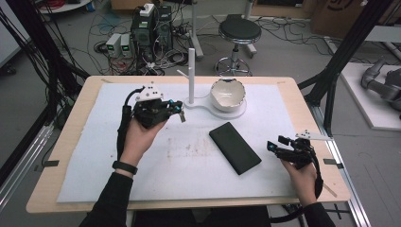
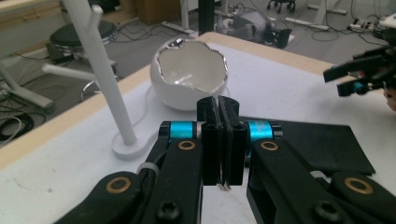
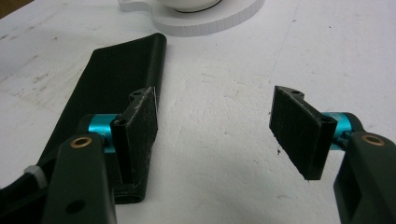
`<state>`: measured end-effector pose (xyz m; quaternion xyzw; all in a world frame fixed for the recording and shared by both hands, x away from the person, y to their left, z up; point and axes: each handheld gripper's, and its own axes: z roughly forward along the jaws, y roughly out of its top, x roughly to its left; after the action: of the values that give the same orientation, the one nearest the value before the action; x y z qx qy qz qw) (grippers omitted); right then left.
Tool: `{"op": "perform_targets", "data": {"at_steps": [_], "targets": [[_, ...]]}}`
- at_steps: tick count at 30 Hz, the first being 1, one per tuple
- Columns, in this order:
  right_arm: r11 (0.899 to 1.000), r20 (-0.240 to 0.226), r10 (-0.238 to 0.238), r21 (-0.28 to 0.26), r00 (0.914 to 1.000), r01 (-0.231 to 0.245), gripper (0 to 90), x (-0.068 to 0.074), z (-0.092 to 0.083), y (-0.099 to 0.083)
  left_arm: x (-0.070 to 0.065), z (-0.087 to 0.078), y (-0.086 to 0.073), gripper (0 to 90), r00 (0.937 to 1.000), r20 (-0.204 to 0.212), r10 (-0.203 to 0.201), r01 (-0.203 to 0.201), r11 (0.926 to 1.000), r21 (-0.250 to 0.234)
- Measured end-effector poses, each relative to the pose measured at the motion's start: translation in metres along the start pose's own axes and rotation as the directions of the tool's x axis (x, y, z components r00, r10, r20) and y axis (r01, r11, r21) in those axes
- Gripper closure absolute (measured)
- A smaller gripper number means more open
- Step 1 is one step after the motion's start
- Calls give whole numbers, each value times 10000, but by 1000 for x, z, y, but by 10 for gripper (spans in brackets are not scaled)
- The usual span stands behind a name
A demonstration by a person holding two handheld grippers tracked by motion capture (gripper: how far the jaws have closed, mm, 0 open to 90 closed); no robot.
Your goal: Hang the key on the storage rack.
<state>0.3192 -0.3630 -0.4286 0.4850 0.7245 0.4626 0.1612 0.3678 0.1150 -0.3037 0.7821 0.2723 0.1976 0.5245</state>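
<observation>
Tabletop [image 1: 71, 156]: pale wood, overlaid by a white mat [image 1: 189, 161] that covers most of it, faintly soiled near centre.

Black flat case [image 1: 235, 147]: oblong, lying flat on the mat just right of centre, long axis running from 11 to 5 o'clock. In the right gripper view it [image 3: 112, 79] lies behind the left finger, nothing gripping it.

White stand [image 1: 191, 75]: upright post with a side peg, on a flat white base at 12 o'clock of the mat. The base runs on under the bowl.

White bowl [image 1: 227, 93]: egg-shaped shell with a jagged, silver-edged rim, seated on the base at the post's 3 o'clock. In the left gripper view it [image 2: 189, 74] stands beyond the fingertips.

Left gripper [image 1: 177, 111]: held off the mat at 10 o'clock of the case, pointing toward the stand's base. Fingers [image 2: 209, 135] pressed fully together; nothing seen between them.

Right gripper [image 1: 274, 145]: at the mat's right edge, 3 o'clock of the case, pointing toward it. Fingers [image 3: 140, 126] spread wide, bare mat between them, holding nothing.
</observation>
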Motion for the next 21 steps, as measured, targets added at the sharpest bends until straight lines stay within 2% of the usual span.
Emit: {"op": "perform_targets", "data": {"at_steps": [6,12,21], "targets": [[10000,15,-1,-22,10000,1,334,0,0,0,11,3,25,879,9995,-312,-6,1,9999,-153],[10000,25,46,-66,10000,-46,335,-1,-1,0,18,6,45,879,9990,-446,-43,27,9993,-360],[10000,34,27,-52,10000,-27,336,-2,-3,0,32,16,59,879,9975,-674,-223,195,9989,-425]]}}
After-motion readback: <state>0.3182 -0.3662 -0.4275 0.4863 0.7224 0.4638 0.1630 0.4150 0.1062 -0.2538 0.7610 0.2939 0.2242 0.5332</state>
